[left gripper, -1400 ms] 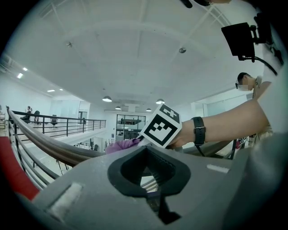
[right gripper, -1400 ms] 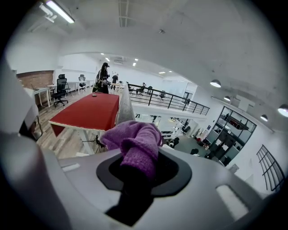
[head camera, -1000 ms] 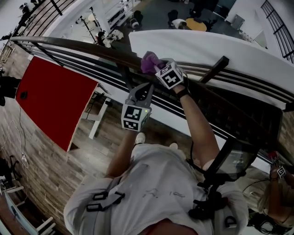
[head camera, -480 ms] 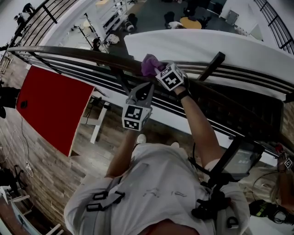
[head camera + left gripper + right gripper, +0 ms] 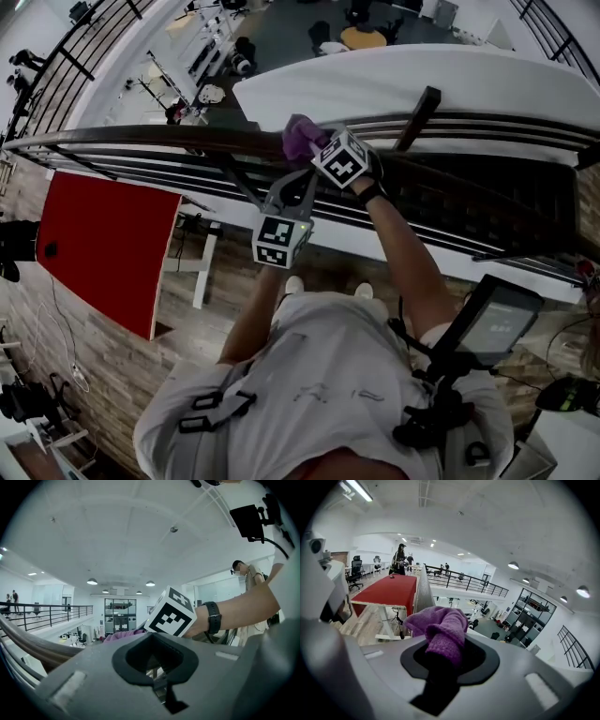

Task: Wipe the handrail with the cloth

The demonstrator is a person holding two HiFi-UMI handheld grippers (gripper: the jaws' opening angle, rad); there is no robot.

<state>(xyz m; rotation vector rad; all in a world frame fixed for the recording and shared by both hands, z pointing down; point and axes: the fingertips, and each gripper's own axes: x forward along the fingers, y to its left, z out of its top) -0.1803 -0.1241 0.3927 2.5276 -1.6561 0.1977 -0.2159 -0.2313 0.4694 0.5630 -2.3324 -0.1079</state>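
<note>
Two grippers work at the mezzanine handrail (image 5: 141, 139) as we lean over it, with an open hall far below. Our right gripper (image 5: 319, 147) has its jaws clamped on the purple cloth (image 5: 300, 136). The wad is pressed onto the top of the dark rail, just beside a slanted post. In the right gripper view, the cloth (image 5: 438, 630) bulges out of the jaws as a thick folded knot of knit fabric, and its tail is pinched down in the slot between them.

Our left gripper (image 5: 300, 176) hangs just under the rail and close to the right one. Its jaws are together and hold nothing, and only the railing bars show beyond them. A red worktop (image 5: 103, 234) stands on the wooden floor to our left, well apart from the work.

We judge the cloth to be light, soft and limp. It will fold to whatever it is pushed against, and it has no stiffness of its own to carry a stroke. The hold looks right as it is, deep on the gathered fold, with a fat pad left proud of the jaws to meet the rail. A shallower pinch on a loose corner would probably let the fabric drag out or roll under.

The rail looks rigid, fixed and smooth, so it needs no steadying. We think it will take firm downward pressure, though the smooth surface may let the pad skate off its rounded crown toward the drop on the far side.
</note>
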